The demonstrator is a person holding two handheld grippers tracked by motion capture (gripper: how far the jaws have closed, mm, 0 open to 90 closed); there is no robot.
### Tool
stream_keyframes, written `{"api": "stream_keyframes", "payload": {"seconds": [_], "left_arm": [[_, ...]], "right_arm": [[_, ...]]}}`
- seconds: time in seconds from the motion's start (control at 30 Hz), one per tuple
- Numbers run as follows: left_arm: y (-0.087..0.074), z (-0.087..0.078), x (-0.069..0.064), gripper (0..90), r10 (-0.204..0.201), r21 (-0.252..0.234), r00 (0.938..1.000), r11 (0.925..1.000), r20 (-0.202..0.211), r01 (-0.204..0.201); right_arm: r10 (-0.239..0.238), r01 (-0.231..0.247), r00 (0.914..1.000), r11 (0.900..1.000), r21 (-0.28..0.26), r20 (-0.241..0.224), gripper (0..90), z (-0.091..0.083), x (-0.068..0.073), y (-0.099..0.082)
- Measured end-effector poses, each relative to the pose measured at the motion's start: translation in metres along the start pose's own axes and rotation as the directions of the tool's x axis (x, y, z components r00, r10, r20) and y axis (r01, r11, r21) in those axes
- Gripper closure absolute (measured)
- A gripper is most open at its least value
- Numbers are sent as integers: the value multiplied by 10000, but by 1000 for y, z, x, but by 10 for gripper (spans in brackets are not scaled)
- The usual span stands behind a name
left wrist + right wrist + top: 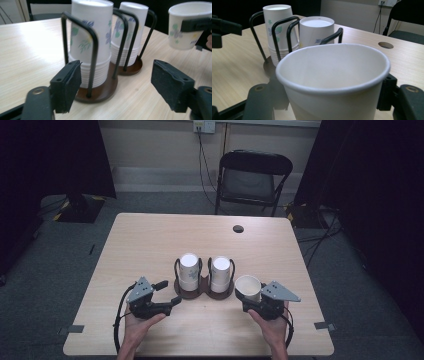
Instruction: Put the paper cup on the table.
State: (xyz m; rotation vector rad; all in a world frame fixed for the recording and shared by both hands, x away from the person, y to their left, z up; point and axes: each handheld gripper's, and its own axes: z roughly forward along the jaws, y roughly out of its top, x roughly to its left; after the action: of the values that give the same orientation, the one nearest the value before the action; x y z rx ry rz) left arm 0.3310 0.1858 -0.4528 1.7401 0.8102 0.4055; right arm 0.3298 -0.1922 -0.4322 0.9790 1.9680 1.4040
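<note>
A dark brown wire holder (204, 291) stands at the table's middle with two stacks of upside-down flowered paper cups, the left stack (189, 270) and the right stack (220, 271). My left gripper (169, 291) sits just left of the holder, near its base. It is open, and nothing lies between its pads (68, 83). The left stack (91, 42) stands straight ahead of it. My right gripper (251, 296) is shut on one upright paper cup (248, 287) to the right of the holder. The cup's open mouth (332, 65) faces up, clamped between the two jaws.
The wooden table (150, 240) has a round cable hole (238, 228) near its far edge. A black folding chair (252, 180) stands behind the table, and cables hang from a wall socket (204, 126). Tape marks sit at the near corners.
</note>
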Motion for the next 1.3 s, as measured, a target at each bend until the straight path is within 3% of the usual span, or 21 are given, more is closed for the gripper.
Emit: {"api": "stream_keyframes", "payload": {"seconds": [0.23, 0.43, 0.6, 0.67, 0.7, 0.77, 0.9, 1.03, 1.1, 1.17, 1.3], "left_arm": [[-9, -7, 10, 162, -238, -113, 9978, 9997, -621, 232], [-19, -10, 20, 162, -480, -152, 9884, 9988, -1444, 463], [-29, -12, 23, 162, -613, -102, 9819, 9981, -1793, 605], [-33, -11, 22, 154, -412, 53, 9760, 9990, -2139, 433], [-36, -11, 21, 155, -478, -66, 9759, 9989, -2129, 475], [-39, -11, 19, 154, -347, 31, 9667, 9993, -2536, 367], [-46, -12, 19, 154, -385, -181, 9570, 9992, -2876, 348], [-48, -14, 19, 155, -470, -345, 9518, 9987, -3031, 383], [-48, -14, 17, 157, -407, -315, 9400, 9990, -3387, 320], [-48, -15, 19, 158, -525, -423, 9389, 9983, -3402, 405], [-49, -16, 16, 158, -331, -512, 9396, 9986, -3406, 166]], "right_arm": [[274, -270, 9991, 9996, -129, 337, 311, 1, -16, 4], [511, -502, 9970, 9986, -168, 578, 310, 9, -29, 7], [647, -629, 9948, 9977, -261, 786, 308, 17, -41, 10], [771, -747, 9933, 9967, -301, 867, 308, 20, -46, 12], [820, -791, 9921, 9963, -342, 947, 307, 21, -48, 12], [1009, -978, 9892, 9946, -344, 1061, 306, 25, -52, 10], [1122, -1102, 9858, 9937, -226, 1246, 304, 35, -59, 5], [1235, -1195, 9823, 9922, -368, 1407, 303, 43, -65, 4], [1280, -1245, 9810, 9917, -332, 1460, 300, 47, -68, 2], [1307, -1289, 9800, 9914, -216, 1504, 300, 52, -70, -2], [1332, -1341, 9784, 9910, -54, 1581, 298, 60, -73, -7]]}}
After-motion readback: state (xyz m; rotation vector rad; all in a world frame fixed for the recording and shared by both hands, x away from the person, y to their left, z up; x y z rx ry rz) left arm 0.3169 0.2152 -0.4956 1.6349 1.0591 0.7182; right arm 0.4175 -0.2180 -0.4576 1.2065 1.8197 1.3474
